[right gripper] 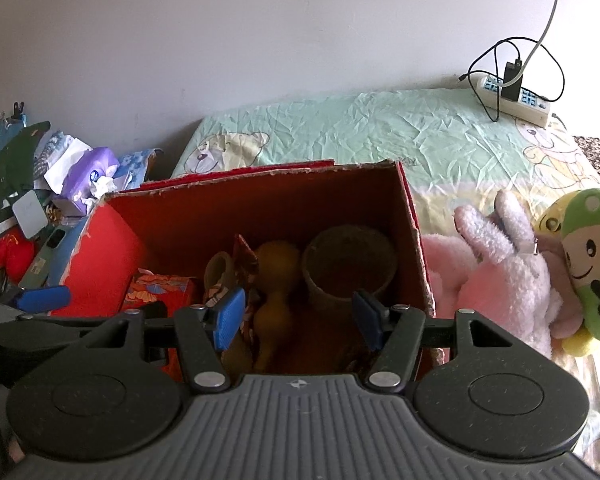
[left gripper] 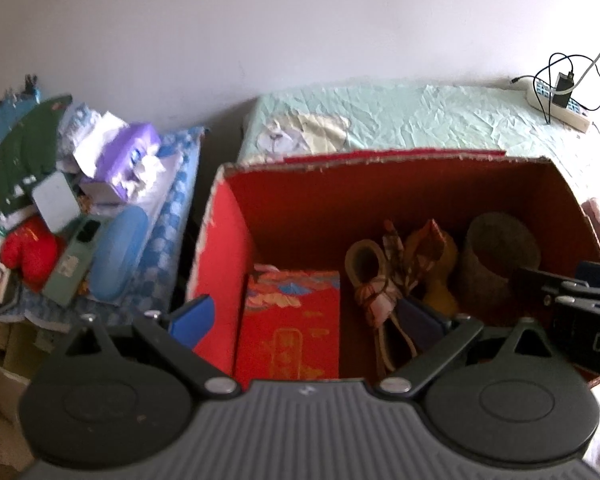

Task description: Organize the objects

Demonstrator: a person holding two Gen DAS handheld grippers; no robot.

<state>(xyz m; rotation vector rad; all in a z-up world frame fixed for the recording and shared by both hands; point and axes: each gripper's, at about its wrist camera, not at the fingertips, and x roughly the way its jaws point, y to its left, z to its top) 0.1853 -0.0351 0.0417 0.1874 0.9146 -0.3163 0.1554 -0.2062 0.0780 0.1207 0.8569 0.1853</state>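
Observation:
A red cardboard box stands open on the bed. Inside lie a red patterned packet, a yellow toy, a tan strap and a brown cup. My left gripper is open and empty, its jaws straddling the box's left wall. My right gripper is open and empty above the box's near side. A pink plush rabbit and a green-yellow plush lie right of the box.
A cluttered pile sits left of the bed: purple tissue pack, blue case, phone, red plush. A power strip with black charger and cables lies at the bed's far right. White wall behind.

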